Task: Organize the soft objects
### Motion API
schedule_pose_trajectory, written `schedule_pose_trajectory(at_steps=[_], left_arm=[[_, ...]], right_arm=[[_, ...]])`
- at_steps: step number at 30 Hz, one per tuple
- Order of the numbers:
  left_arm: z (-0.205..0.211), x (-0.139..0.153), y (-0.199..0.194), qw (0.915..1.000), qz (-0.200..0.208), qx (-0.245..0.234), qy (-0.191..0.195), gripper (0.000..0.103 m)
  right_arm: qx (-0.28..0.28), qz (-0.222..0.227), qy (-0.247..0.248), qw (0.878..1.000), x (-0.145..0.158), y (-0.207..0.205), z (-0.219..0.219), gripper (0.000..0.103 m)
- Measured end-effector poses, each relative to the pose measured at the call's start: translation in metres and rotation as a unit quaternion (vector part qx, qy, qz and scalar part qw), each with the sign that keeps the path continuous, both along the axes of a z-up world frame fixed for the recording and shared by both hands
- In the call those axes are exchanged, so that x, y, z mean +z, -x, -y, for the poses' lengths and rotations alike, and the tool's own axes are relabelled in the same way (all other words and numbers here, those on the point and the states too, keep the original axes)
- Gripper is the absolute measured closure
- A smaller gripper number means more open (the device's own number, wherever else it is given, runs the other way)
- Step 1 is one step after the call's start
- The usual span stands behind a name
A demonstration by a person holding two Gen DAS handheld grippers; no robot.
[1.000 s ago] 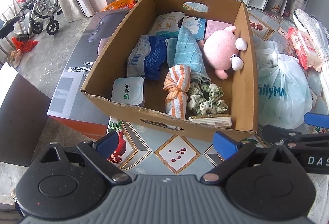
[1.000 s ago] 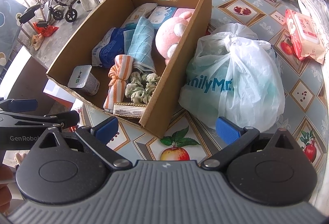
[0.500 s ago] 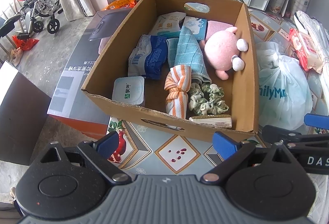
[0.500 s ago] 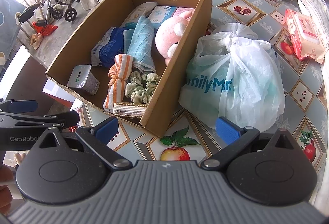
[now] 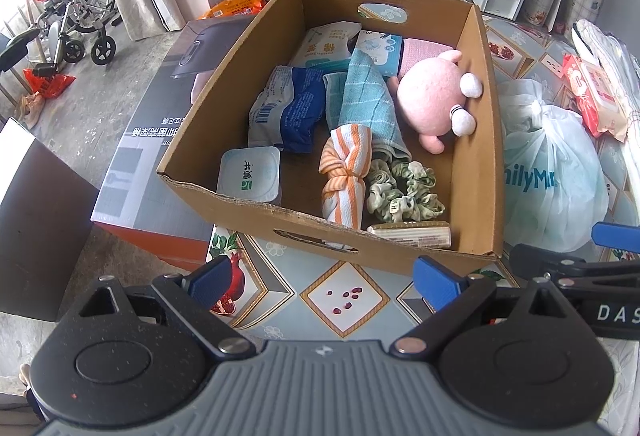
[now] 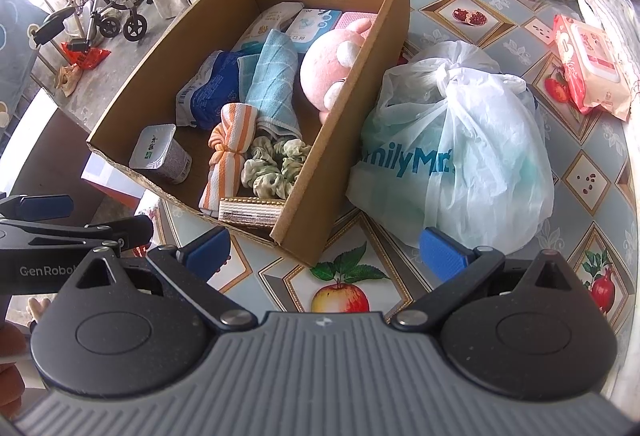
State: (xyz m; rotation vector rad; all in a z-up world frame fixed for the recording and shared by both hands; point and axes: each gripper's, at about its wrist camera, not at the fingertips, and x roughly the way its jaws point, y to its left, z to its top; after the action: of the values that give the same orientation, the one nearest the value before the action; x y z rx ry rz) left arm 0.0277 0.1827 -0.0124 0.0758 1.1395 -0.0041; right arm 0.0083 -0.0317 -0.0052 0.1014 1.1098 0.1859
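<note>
While both grippers hover short of box: left gripper [image 5: 326, 276] and right gripper [image 6: 324, 250] spread wide, empty. Soft stuff in cardboard box [image 5: 478, 171]: striped cloth [image 5: 344, 175], scrunchies [image 5: 404, 191], pink plush [image 5: 430, 99] further back. Looks like approach step; next, dip in and pinch cloth.

left tool [image 5: 324, 282] spread, empty | cardboard box [image 5: 478, 195] ahead | pink plush [image 5: 430, 99] inside
</note>
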Motion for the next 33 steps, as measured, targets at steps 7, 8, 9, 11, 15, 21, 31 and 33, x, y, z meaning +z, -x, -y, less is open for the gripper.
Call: schedule_pose_trajectory(at_steps=[7, 8, 9, 11, 15, 21, 31, 33], left_arm=[[-0.0004, 0.0001, 0.0009, 1.0000, 0.001, 0.002, 0.000, 0.005], [-0.0005, 0.0001, 0.0005, 1.0000, 0.000, 0.002, 0.001, 0.005], [-0.0008, 0.0002, 0.0011, 1.0000, 0.000, 0.003, 0.001, 0.005], [-0.0011, 0.0000, 0.0010, 1.0000, 0.000, 0.003, 0.001, 0.005], [-0.0019, -0.0001, 0.0024, 1.0000, 0.000, 0.005, 0.002, 0.005], [-0.0029, -0.0015, 0.0043, 0.9999, -0.002, 0.010, 0.003, 0.006], [-0.0004, -0.0029, 0.0034, 0.9998, -0.003, 0.017, 0.006, 0.006], [0.0007, -0.0034, 0.0026, 0.9998, -0.003, 0.018, 0.007, 0.006]], right_arm=[[0.000, 0.000, 0.000, 1.000, 0.0002, 0.0001, -0.0001, 0.002], [0.000, 0.000, 0.000, 1.000, 0.0002, 0.0000, -0.0001, 0.002], [0.000, 0.000, 0.000, 1.000, 0.0002, -0.0001, -0.0001, 0.002], [0.000, -0.001, 0.000, 1.000, 0.0001, 0.0000, 0.0000, 0.002], [0.000, -0.001, 0.000, 1.000, -0.0002, 0.0004, -0.0013, 0.002], [0.000, -0.003, 0.000, 1.000, -0.0014, 0.0003, -0.0041, 0.002], [0.000, -0.003, 0.001, 1.000, -0.0020, -0.0005, -0.0043, 0.002], [0.000, -0.003, 0.000, 1.000, -0.0022, -0.0010, -0.0038, 0.002]])
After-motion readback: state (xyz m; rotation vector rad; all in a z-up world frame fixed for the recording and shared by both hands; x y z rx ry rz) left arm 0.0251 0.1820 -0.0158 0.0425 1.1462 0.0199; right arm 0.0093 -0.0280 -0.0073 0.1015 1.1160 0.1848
